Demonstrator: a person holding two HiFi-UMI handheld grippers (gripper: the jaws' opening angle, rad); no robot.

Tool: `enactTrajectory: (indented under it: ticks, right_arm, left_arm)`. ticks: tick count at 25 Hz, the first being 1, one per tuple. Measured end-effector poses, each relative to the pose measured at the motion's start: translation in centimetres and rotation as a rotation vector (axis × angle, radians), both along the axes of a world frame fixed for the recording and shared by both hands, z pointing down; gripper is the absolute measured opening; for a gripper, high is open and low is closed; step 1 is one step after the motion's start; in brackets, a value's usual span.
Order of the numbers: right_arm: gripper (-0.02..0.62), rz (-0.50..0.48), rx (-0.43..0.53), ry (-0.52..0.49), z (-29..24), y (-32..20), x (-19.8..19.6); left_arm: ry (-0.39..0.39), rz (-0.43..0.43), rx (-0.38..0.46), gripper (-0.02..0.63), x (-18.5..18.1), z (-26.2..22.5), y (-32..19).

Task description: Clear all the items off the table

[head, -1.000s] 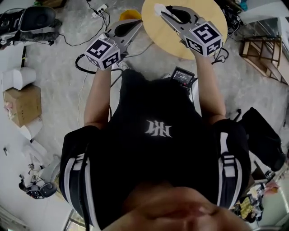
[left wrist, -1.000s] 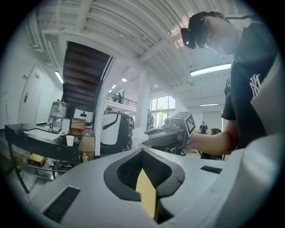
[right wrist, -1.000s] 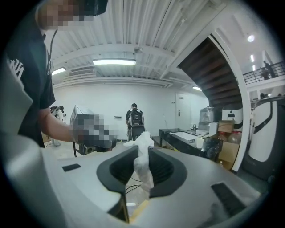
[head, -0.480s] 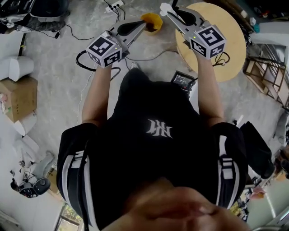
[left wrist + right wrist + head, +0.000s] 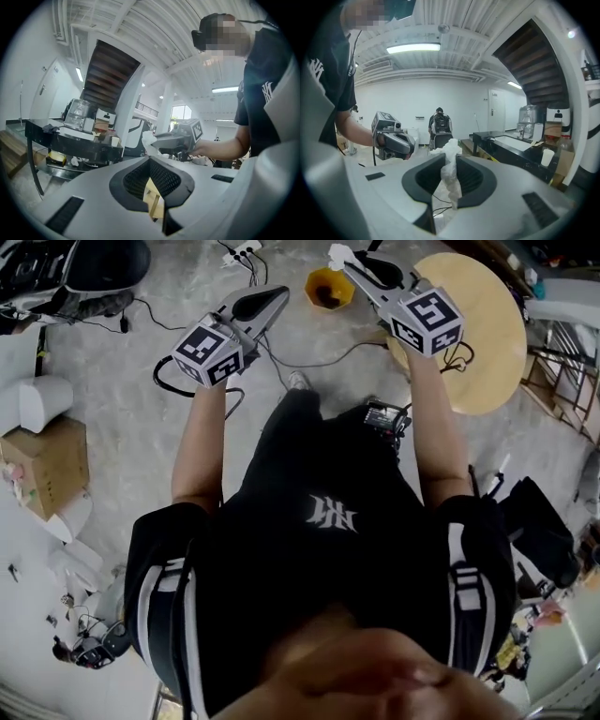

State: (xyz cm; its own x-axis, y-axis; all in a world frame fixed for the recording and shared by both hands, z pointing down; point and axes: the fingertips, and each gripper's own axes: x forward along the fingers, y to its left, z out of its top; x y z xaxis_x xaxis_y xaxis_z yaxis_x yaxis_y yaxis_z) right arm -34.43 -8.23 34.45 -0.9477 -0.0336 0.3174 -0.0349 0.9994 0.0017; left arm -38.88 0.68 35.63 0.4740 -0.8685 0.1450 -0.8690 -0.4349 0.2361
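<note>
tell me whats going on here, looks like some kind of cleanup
A person holds a two-jaw gripper in each hand. The right gripper is shut on a crumpled white tissue and is held out close to the orange bin on the floor, off to the side of the round wooden table. The left gripper looks shut and empty.

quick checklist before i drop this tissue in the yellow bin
1. Grip on the tissue in the right gripper: ok, pinched between its jaws.
2. The yellow bin upright on the floor, mouth open: ok.
3. Right gripper's tip above the bin's mouth: cannot tell; the head view only shows it near the rim.
4. The left gripper apart from the bin: ok.
5. Left gripper's load: cannot tell; a tan shape shows in the gap between its jaws.
6. The cable on the floor by the feet: not ok, possible trip risk.
</note>
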Motion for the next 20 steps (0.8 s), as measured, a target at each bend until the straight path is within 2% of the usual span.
enactTrajectory:
  ticks: [10, 14, 20]
  right_arm:
    - [0.075, 0.078, -0.044, 0.001, 5.9, -3.1, -4.1]
    - [0.075, 0.093, -0.055, -0.037, 15.6, -5.5, -4.8]
    - [0.075, 0.124, -0.087, -0.043, 27.2, -7.6, -5.2]
  left_arm:
    - [0.056, 0.026, -0.013, 0.012, -2.7, 4.7, -4.1]
    - [0.003, 0.028, -0.024, 0.012, -1.6, 13.2, -7.5]
    - [0.001, 0.014, -0.072, 0.012, -0.8, 24.8, -9.9]
